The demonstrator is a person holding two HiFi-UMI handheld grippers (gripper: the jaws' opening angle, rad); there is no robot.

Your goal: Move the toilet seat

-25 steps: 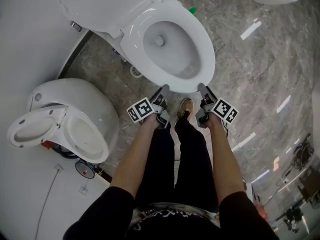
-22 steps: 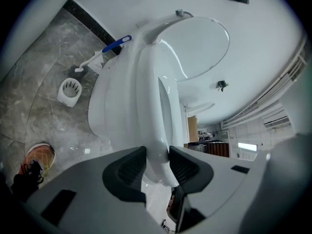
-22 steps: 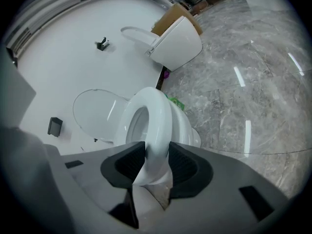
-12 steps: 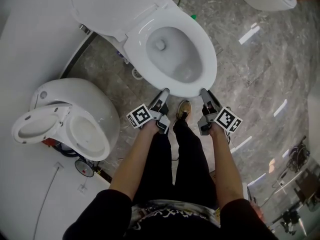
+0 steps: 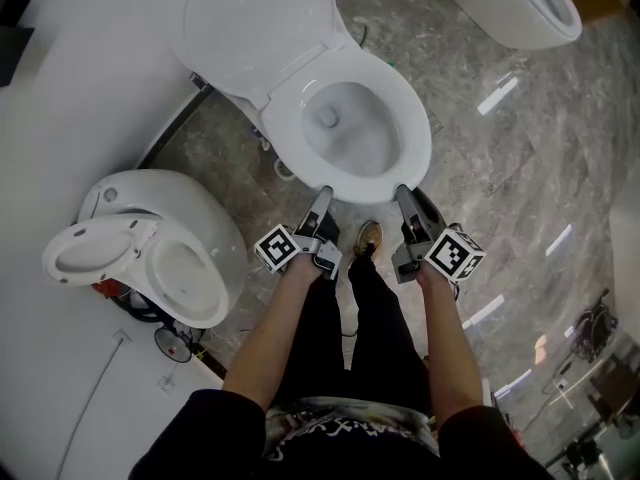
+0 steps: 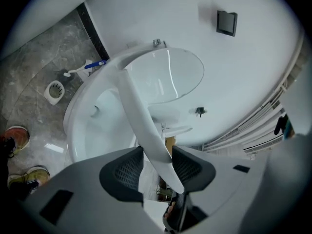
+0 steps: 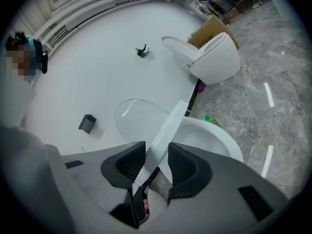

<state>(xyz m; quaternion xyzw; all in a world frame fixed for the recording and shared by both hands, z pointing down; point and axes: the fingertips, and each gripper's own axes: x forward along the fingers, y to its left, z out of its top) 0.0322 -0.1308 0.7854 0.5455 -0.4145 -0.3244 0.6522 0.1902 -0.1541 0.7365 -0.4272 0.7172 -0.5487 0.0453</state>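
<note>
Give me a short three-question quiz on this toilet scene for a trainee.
1. True or false: the toilet lid stands raised.
2. What sits between the jaws of the right hand-held gripper? A) toilet seat B) toilet brush C) cardboard box
3. How many toilets show in the head view?
Key: 1 true. 2 A. 3 three: middle toilet, left toilet, upper-right toilet.

bright even light, fisheye-warped edges
</note>
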